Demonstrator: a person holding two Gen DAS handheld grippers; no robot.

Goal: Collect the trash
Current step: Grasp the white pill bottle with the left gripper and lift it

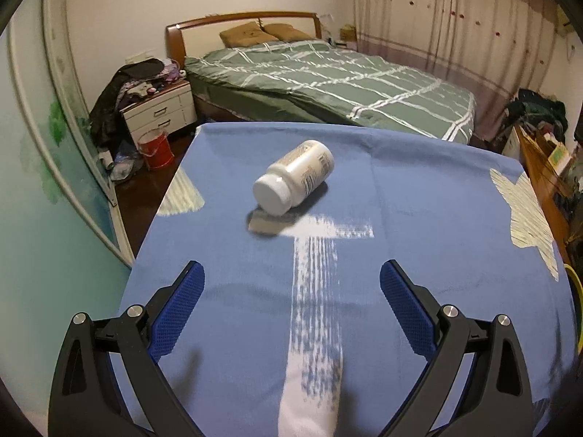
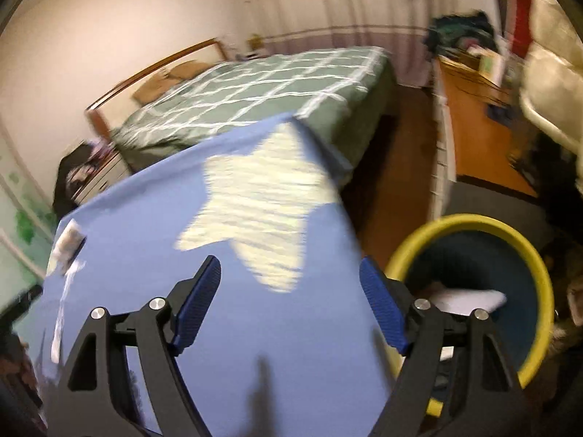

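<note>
A white pill bottle (image 1: 296, 176) lies on its side on the blue tablecloth (image 1: 419, 218), its cap toward me. My left gripper (image 1: 291, 273) is open and empty, a short way in front of the bottle. The bottle also shows blurred at the far left of the right wrist view (image 2: 69, 245). My right gripper (image 2: 289, 273) is open and empty over the cloth's right edge. A yellow-rimmed bin (image 2: 510, 240) stands on the floor to the right of the table, with a white crumpled item (image 2: 470, 300) inside.
A bed with a green checked cover (image 1: 328, 80) stands behind the table. A white nightstand (image 1: 160, 109) piled with clothes and a red bucket (image 1: 155, 147) are at the left. A cluttered wooden desk (image 2: 477, 123) runs along the right.
</note>
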